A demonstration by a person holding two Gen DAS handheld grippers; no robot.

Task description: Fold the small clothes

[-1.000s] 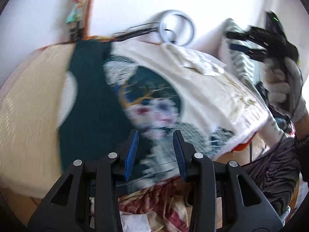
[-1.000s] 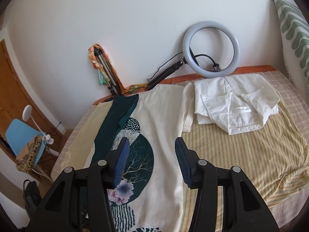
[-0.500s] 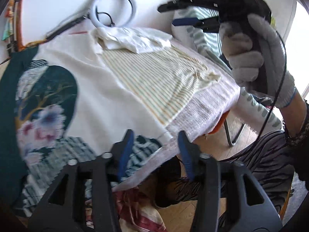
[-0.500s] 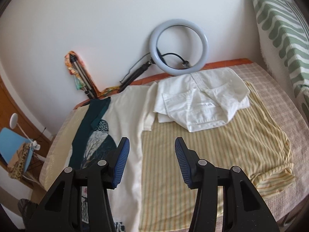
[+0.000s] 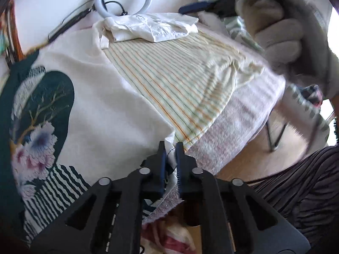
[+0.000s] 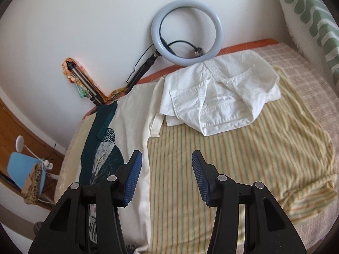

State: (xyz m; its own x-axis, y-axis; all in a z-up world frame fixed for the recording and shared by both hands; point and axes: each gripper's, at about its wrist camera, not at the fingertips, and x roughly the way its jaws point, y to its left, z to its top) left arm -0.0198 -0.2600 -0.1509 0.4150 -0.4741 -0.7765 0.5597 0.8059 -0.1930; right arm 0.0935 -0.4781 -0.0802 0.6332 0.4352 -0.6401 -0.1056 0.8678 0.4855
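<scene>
1. Your left gripper [image 5: 170, 148] has nearly closed on the near corner of the cream garment with the dark teal floral print [image 5: 91, 97], at 6 o'clock; no fold shows yet, and the yellow striped cloth [image 6: 233, 154] lies flat.
2. Only the right view shows your right gripper [image 6: 166, 169] wide open and empty, the crumpled white shirt [image 6: 218, 95] at 12 o'clock.

Bed [image 6: 313, 67] with pale checked cover, orange frame edge along wall. Striped cloth [image 6: 233, 165] spread flat over right part, one corner rumpled. Cream printed garment [image 6: 131, 127] flat on left (dark green panel, tree and flower print), edge overlapping striped cloth. White shirt [image 6: 218, 97] folded loosely, on striped cloth near wall.
</scene>
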